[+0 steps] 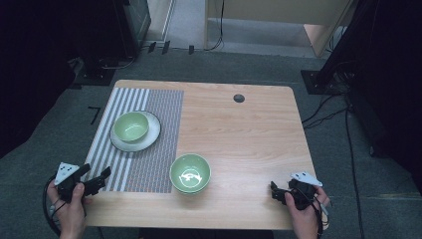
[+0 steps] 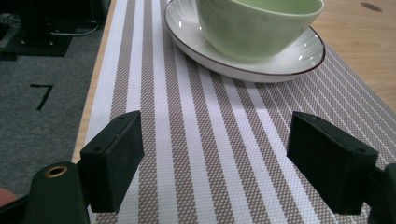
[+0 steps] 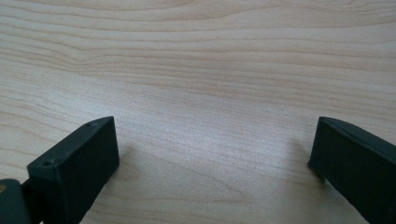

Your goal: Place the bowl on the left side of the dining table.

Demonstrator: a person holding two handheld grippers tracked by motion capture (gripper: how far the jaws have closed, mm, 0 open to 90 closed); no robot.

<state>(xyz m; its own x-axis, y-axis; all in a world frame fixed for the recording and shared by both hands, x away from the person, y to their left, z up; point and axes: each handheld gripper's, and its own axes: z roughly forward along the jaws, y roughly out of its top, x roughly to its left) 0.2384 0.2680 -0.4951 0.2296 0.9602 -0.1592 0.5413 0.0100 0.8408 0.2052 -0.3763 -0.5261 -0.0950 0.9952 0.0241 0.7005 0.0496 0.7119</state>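
Both tools, left tool [image 1: 94, 182] and right tool [image 1: 279, 193], sat spread and empty. The loose green bowl [image 1: 190, 173] stood just right of the striped mat [image 1: 149, 144]; glazed, slippery, breakable, probably best pinched at its rim.

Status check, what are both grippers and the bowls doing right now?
Left gripper open, over the striped mat. Right gripper open, over bare table. One green bowl on plate, other bowl loose mid-table.

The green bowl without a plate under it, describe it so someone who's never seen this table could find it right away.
Start at the striped placemat on the wooden table's left side. The bowl stands at the mat's near right corner. Unlike the other green bowl, it has no white plate beneath.
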